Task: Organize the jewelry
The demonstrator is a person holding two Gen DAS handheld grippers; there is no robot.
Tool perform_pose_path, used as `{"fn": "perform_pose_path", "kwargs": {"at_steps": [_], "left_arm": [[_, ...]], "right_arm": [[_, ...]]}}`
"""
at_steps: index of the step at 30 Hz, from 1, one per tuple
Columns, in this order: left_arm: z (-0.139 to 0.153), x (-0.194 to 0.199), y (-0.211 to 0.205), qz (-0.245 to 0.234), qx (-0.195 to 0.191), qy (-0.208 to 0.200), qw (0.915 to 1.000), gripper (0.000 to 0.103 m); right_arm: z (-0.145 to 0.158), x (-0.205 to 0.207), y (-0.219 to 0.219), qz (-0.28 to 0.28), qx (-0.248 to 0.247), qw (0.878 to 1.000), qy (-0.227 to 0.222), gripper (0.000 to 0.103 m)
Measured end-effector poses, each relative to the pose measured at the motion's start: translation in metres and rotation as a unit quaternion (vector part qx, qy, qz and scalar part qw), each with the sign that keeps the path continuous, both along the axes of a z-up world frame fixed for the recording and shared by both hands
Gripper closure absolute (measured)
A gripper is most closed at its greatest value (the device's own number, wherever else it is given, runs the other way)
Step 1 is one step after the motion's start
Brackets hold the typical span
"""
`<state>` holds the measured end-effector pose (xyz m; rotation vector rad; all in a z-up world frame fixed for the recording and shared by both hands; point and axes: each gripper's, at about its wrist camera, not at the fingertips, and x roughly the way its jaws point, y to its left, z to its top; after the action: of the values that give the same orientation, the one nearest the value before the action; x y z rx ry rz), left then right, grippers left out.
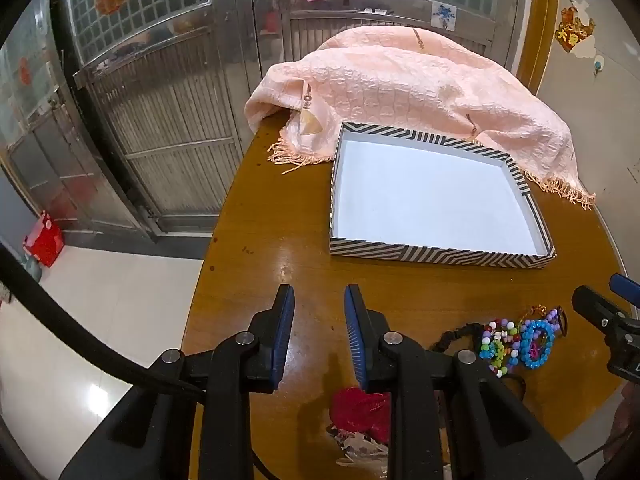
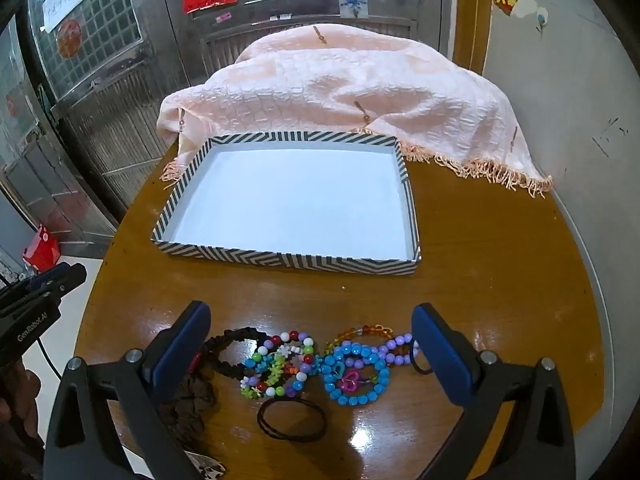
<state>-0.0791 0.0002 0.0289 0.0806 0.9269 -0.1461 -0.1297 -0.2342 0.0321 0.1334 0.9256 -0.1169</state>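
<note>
A shallow striped tray (image 1: 440, 255) (image 2: 288, 261) with a white inside stands empty on the round wooden table. In front of it lies a heap of jewelry: a blue bead bracelet (image 2: 356, 374) (image 1: 538, 344), a multicoloured bead bracelet (image 2: 280, 364) (image 1: 498, 346), a purple bead bracelet (image 2: 400, 348), an amber one (image 2: 360, 331), black hair ties (image 2: 292, 420) and a dark scrunchie (image 2: 228, 344). My right gripper (image 2: 316, 332) is open wide, its fingers either side of the heap. My left gripper (image 1: 319, 304) is open and empty over bare table, left of the heap.
A pink fringed cloth (image 1: 400, 92) (image 2: 340, 92) is draped over something behind the tray. A red object (image 1: 360, 408) lies under my left gripper. The table edge (image 1: 200, 280) drops to a tiled floor on the left. A metal door stands behind.
</note>
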Motion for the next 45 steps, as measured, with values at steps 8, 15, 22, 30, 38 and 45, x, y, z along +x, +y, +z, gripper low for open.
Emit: {"fn": "perform_pose_path", "kwargs": {"at_steps": [8, 15, 22, 30, 38, 45], "left_arm": [[-0.004, -0.002, -0.003, 0.001, -0.001, 0.006, 1.0000, 0.095], [-0.004, -0.002, -0.006, -0.002, 0.003, 0.007, 1.0000, 0.095], [-0.006, -0.001, -0.004, -0.004, 0.002, 0.012, 0.9999, 0.095], [-0.009, 0.002, -0.003, -0.006, -0.006, 0.020, 0.9998, 0.095], [-0.011, 0.003, -0.006, -0.010, -0.003, 0.021, 0.9997, 0.095], [-0.016, 0.003, -0.009, -0.012, 0.001, 0.029, 0.9995, 0.095]], "right_arm": [[0.000, 0.000, 0.003, 0.003, -0.015, 1.000, 0.000, 0.001], [-0.001, 0.002, 0.000, 0.003, -0.017, 1.000, 0.007, 0.001], [-0.005, 0.003, 0.001, -0.001, -0.023, 1.000, 0.018, 0.001], [-0.007, 0.007, 0.005, -0.002, -0.035, 0.999, 0.022, 0.001], [-0.009, 0.010, 0.004, 0.000, -0.039, 0.999, 0.027, 0.001], [-0.013, 0.013, 0.001, -0.003, -0.037, 0.999, 0.037, 0.001]]}}
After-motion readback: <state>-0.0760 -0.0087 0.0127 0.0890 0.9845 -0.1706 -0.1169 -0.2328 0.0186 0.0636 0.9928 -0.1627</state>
